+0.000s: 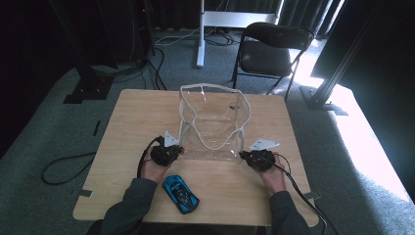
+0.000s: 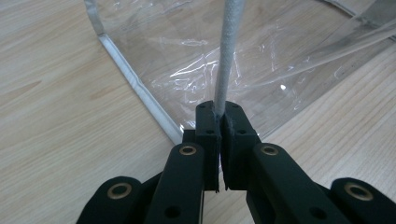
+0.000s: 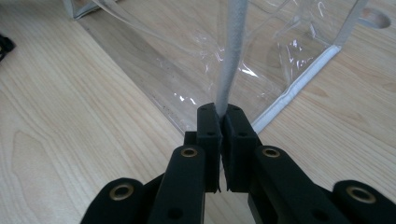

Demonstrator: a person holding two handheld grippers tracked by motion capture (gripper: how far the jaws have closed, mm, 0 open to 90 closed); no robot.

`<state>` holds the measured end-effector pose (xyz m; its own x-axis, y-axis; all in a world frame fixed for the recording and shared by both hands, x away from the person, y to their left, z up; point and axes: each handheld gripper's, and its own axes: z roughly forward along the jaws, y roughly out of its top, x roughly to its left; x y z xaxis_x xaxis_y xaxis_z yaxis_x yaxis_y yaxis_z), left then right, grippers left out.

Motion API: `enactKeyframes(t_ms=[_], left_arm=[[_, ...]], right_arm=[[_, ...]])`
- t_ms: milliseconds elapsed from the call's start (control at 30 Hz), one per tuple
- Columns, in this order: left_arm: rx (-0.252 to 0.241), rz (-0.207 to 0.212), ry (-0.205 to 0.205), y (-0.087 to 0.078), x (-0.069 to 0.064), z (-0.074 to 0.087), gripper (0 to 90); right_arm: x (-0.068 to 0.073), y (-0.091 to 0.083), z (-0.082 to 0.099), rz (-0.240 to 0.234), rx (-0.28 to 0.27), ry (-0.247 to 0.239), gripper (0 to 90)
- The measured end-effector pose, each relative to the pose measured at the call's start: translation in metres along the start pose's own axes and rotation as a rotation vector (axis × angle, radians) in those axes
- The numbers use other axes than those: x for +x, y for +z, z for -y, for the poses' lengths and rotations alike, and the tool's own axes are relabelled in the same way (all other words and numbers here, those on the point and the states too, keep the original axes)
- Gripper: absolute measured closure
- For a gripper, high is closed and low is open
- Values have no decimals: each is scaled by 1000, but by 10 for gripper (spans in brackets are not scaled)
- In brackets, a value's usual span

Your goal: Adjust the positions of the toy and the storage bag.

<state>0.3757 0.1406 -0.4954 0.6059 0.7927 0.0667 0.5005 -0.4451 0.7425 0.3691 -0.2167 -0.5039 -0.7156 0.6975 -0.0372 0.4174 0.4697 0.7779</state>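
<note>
Left gripper (image 2: 219, 122) clamping fully onto white edge trim (image 2: 225, 56) of clear plastic bag (image 1: 211, 122); right gripper (image 3: 220, 122) pinching opposite trim likewise. Bag standing open mid-table (image 1: 127, 122), near corners gripped. Blue toy car (image 1: 180, 194) lying near front edge, between forearms.

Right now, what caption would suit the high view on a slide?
Both grippers, left and right, pinch the clear bag's white rim; toy car waits nearby.

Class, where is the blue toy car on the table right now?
In the high view, the blue toy car lies near the table's front edge, just beside the person's left forearm, below the clear bag.
</note>
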Motion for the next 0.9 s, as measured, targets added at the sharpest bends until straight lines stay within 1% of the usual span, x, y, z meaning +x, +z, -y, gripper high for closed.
enactKeyframes(t_ms=[67,100,133,167,200,233,333,367,500,600,667,767,833,900], left_arm=[[4,1,-12,0,1,0,865],[8,-7,-13,-1,1,0,856],[12,-17,-19,-2,1,1,813],[18,-15,-35,-4,3,1,733],[18,-16,-58,-8,5,4,675],[21,-21,-65,-12,7,5,629],[31,-30,-92,-25,12,16,566],[37,-26,-97,-29,12,21,554],[62,-8,-79,-42,13,41,522],[75,4,-91,-50,16,53,499],[95,13,-91,-53,15,60,472],[121,20,-85,-56,12,68,434],[136,12,-74,-59,9,73,407],[145,16,-76,-65,7,79,396]], right_arm=[[2,0,0,0,1,-4,863],[3,0,-1,2,2,-5,853],[4,-1,0,1,9,-7,825],[5,-1,0,-3,16,-11,793],[7,-3,1,-1,21,-16,758],[9,-5,1,1,20,-20,712],[14,-11,3,15,16,-28,644],[16,-13,4,22,16,-30,630],[24,-18,7,37,25,-43,587],[32,-22,9,29,24,-63,568],[36,-23,9,19,26,-67,557],[39,-24,11,11,26,-70,551],[38,-23,11,15,27,-67,543],[38,-24,12,15,29,-67,542]])
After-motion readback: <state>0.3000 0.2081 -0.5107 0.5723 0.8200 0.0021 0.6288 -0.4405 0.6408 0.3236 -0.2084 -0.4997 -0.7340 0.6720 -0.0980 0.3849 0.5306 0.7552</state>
